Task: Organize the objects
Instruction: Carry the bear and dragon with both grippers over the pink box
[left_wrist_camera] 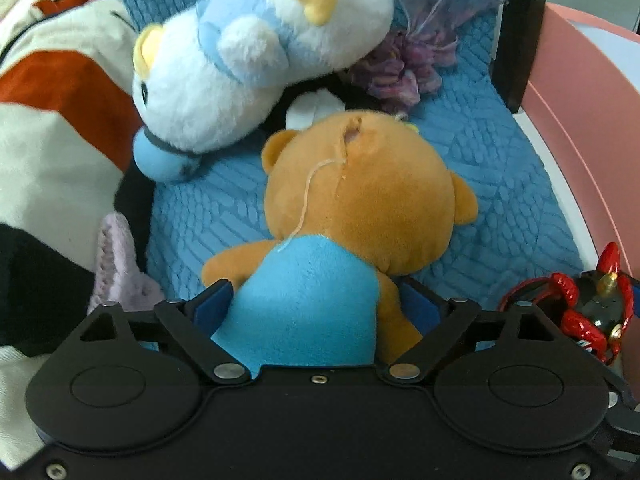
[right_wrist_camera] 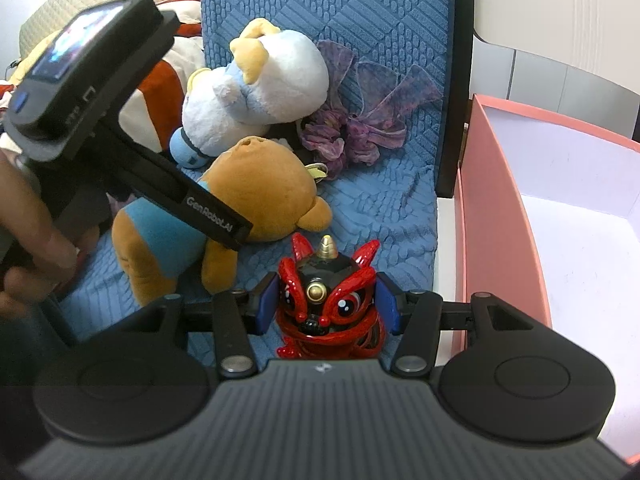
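Observation:
A brown plush bear (left_wrist_camera: 360,184) in a blue shirt lies face down on the blue textured cushion (left_wrist_camera: 500,184). My left gripper (left_wrist_camera: 316,306) straddles its body with the jaws wide open, the blue pads (left_wrist_camera: 214,304) beside the shirt and not squeezing it. From the right wrist view the bear (right_wrist_camera: 264,184) lies under the left tool, which a hand (right_wrist_camera: 36,240) holds. My right gripper (right_wrist_camera: 326,304) is shut on a glossy red and black lion figurine (right_wrist_camera: 332,300), one pad on each side of its head. The figurine (left_wrist_camera: 592,308) also shows at the right edge of the left wrist view.
A white and pale blue plush (left_wrist_camera: 240,60) lies just beyond the bear, with a purple sheer bow (right_wrist_camera: 360,128) beside it. A pink box (right_wrist_camera: 500,200) with a white inside stands to the right of the cushion. Orange, white and black fabric (left_wrist_camera: 60,92) is piled on the left.

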Demonstrator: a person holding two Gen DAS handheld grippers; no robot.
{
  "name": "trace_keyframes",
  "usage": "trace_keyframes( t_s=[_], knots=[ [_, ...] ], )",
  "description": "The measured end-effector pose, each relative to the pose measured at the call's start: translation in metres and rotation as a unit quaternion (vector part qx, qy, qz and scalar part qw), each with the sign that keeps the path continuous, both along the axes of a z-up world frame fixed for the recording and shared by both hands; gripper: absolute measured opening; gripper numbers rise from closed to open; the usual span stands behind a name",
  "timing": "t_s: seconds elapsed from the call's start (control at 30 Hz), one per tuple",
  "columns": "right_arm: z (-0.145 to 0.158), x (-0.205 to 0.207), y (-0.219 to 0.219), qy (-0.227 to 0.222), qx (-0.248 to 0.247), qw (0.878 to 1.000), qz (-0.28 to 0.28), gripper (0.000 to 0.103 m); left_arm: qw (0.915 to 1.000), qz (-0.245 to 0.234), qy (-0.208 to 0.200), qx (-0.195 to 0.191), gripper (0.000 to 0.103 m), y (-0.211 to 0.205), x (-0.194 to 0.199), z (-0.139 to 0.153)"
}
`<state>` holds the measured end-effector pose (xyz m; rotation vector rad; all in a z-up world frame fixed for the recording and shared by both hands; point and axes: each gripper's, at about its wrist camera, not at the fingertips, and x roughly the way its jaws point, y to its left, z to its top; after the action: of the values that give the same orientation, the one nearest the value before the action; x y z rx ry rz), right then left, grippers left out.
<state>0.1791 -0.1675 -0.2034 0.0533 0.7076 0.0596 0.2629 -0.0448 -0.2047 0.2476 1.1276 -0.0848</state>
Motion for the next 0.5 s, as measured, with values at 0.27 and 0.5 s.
trace_keyframes(
  t_s=[0.27,0.5],
  knots=[
    [0.000,0.000,0.000,0.001,0.001,1.000,-0.001,0.055,0.9999,0.014,-0.003,0.004,0.078,0.001,-0.008,0.001],
    [-0.001,0.001,-0.002,0.003,0.005,1.000,-0.003,0.055,0.9977,0.068,-0.005,-0.006,0.066,-0.002,-0.030,0.016]
  ],
)
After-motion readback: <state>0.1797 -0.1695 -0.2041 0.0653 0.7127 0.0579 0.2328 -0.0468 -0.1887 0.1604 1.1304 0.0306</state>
